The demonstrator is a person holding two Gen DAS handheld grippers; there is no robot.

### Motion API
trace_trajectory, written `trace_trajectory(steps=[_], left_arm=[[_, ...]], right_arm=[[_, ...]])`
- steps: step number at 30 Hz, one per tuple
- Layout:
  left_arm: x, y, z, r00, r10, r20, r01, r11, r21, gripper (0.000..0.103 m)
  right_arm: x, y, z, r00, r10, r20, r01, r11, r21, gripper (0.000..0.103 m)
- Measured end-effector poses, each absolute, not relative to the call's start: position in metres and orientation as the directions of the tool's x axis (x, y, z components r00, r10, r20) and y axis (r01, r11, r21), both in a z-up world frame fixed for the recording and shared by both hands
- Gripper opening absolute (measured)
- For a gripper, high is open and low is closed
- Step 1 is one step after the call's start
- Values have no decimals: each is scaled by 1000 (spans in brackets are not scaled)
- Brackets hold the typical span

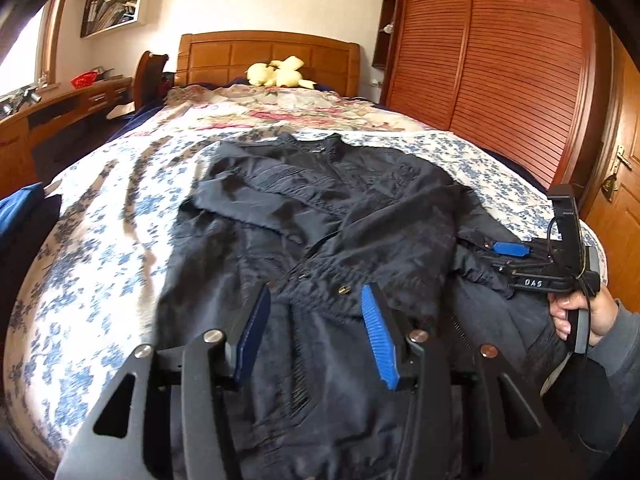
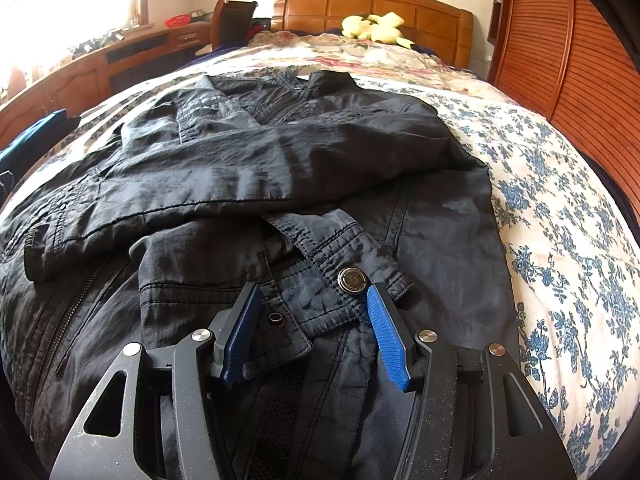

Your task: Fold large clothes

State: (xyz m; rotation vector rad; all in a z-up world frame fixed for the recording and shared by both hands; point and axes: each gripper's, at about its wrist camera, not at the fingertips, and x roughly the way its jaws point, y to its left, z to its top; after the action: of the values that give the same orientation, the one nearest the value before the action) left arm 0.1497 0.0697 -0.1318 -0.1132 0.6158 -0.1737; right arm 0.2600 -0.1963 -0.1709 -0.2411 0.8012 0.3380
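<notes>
The left claw (image 1: 316, 332) hovers spread wide over the near, hem end of the jacket (image 1: 320, 216), gripping nothing; its pads (image 1: 378, 336) straddle the front placket, probably lined up to take the lower edge for the next fold. The right claw (image 2: 312, 328) is spread too, low over the cuff (image 2: 344, 272) of the right sleeve, with the cuff's snap (image 2: 352, 280) just beside its right pad. In the left view that claw (image 1: 508, 249) sits at the jacket's right edge, held by the hand (image 1: 580, 316). Whether its pads touch the cloth I cannot tell; it holds nothing firmly.

The jacket lies front up on the bed (image 1: 100, 240), on the blue-flowered cover. Its long axis runs away from the cameras: hem near, collar (image 2: 316, 80) far, pointing at the headboard (image 2: 372, 4). The left sleeve (image 2: 240, 160) is folded across the chest, and the right sleeve is drawn inward over the lower front, so the body is narrowed into a strip. That suits a final fold along the length, hem up toward collar, which I judge comes next.

Beyond the collar lies a pink-flowered quilt (image 1: 280, 108), then a yellow plush toy (image 1: 280, 74) against the headboard. A wardrobe (image 1: 500, 60) stands to the right, a desk (image 1: 60, 112) to the left.
</notes>
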Motion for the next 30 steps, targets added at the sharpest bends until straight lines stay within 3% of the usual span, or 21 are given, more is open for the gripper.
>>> trace_trajectory(steps=[18,30], left_arm=[[104,138,-162,754,8,-657,-59,997,-55,52],[111,154,-183,724,13,-690,-101,991,-88,52]], right_arm=[[261,-196,-172,645,200,-738,-384,919,-86,59],[263,-201,-177,642,200,-740,-370,926,-71,68]])
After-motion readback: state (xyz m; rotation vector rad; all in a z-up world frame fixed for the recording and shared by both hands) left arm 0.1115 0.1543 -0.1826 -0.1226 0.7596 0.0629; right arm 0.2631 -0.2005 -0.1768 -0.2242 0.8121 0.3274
